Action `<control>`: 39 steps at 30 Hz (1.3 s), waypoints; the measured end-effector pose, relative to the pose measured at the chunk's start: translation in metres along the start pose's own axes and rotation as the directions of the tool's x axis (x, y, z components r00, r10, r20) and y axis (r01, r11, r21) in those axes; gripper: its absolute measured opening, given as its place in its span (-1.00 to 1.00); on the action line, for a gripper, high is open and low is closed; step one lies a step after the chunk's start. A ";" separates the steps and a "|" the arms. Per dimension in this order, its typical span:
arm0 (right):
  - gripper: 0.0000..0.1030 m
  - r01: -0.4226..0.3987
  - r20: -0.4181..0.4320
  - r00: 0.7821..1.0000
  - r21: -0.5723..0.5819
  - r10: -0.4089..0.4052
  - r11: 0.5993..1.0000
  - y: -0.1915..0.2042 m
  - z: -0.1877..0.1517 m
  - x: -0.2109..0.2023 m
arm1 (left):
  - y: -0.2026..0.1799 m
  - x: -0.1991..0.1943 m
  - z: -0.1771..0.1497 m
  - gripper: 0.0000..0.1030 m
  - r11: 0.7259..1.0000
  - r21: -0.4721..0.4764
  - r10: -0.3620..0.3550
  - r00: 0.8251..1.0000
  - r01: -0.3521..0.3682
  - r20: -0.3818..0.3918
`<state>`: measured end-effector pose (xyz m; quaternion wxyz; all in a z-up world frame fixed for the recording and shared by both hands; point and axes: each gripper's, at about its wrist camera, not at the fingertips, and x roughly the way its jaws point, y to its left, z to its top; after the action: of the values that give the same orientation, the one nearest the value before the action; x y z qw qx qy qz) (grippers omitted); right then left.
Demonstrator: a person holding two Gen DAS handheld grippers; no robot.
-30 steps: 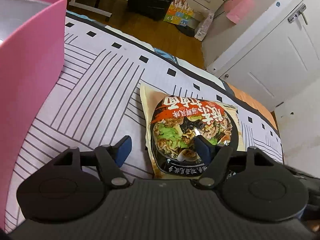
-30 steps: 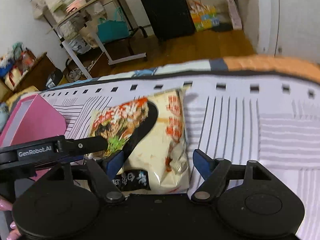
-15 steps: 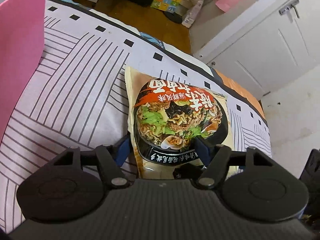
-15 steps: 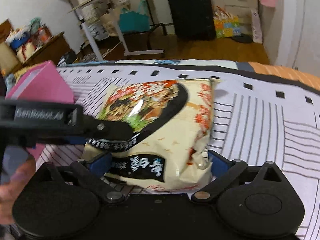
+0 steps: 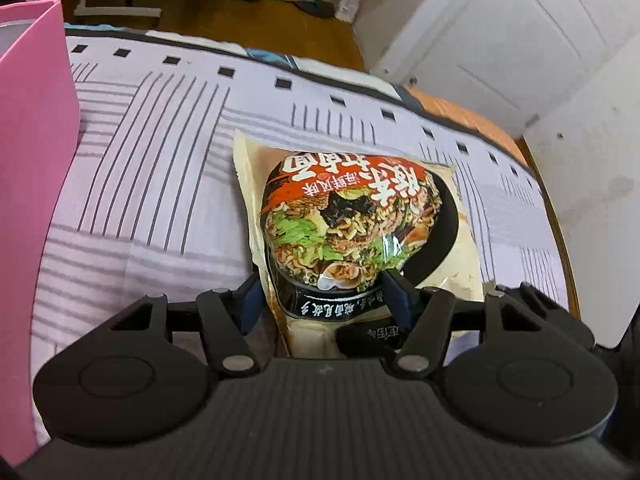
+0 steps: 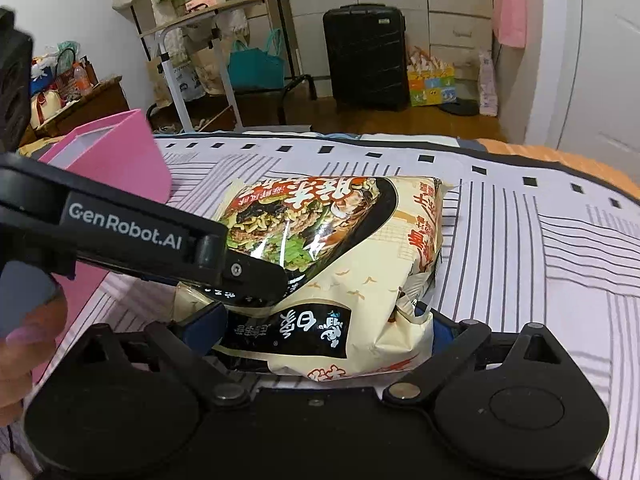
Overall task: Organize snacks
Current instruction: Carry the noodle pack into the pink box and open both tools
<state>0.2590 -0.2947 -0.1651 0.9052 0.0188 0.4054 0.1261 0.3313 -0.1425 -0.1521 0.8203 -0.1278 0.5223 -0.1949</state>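
Note:
A cream noodle packet (image 5: 356, 224) with a bowl picture lies on the striped cloth (image 5: 152, 184). My left gripper (image 5: 324, 296) is shut on its near end, blue pads pressing both sides. In the right wrist view the same noodle packet (image 6: 340, 264) sits between the fingers of my right gripper (image 6: 324, 320), which press its near corners. The left gripper's arm (image 6: 140, 240) crosses over the packet from the left. A pink box (image 5: 28, 128) stands at the left, also seen in the right wrist view (image 6: 116, 156).
The table's orange edge (image 5: 480, 120) runs along the far right. Beyond it stand a white door (image 5: 520, 40), a black suitcase (image 6: 368, 56) and a folding table (image 6: 224, 28) on the wooden floor.
Both grippers have moved in around the noodle packet and closed on its near end. The packet now stands raised between them.

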 end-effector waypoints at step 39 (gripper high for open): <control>0.93 0.045 0.059 0.998 -0.178 -0.035 0.983 0.193 -0.005 -0.190 | 0.019 -0.268 -0.114 0.18 0.987 0.148 -0.062 0.997 0.054 0.054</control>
<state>0.0926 -0.1546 -0.0034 0.9165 -0.0672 0.3674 0.1434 0.1304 -0.0049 0.0082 0.8363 -0.0878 0.4785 -0.2529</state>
